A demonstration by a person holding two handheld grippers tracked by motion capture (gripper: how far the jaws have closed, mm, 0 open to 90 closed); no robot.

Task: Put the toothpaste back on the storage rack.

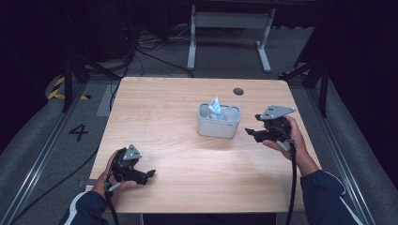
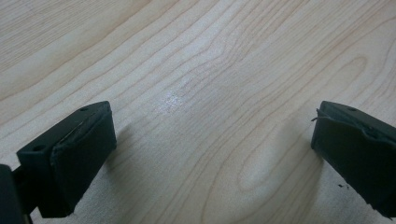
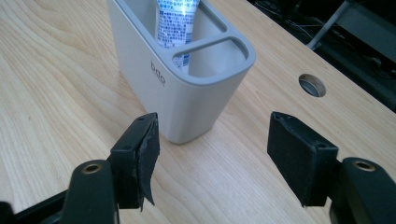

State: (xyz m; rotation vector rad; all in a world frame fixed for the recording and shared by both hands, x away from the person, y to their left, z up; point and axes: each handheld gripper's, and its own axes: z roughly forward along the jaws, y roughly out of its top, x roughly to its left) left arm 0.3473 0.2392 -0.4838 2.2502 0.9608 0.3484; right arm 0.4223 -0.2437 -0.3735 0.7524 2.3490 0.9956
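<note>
Table: light wooden tabletop with a round cable hole toward the upper right of the high view.
Holder: grey plastic compartmented holder, centre of the high view, standing upright on the wood.
Tube: white-and-blue printed tube stands in the holder's left compartment, long axis near vertical, top end up (possibly leaning slightly; the print is too small to read).
Left gripper: lower left, jaws wide apart over bare wood, holding nothing.
Right gripper: jaws wide, pointing at the holder just beside it, not touching.
</note>
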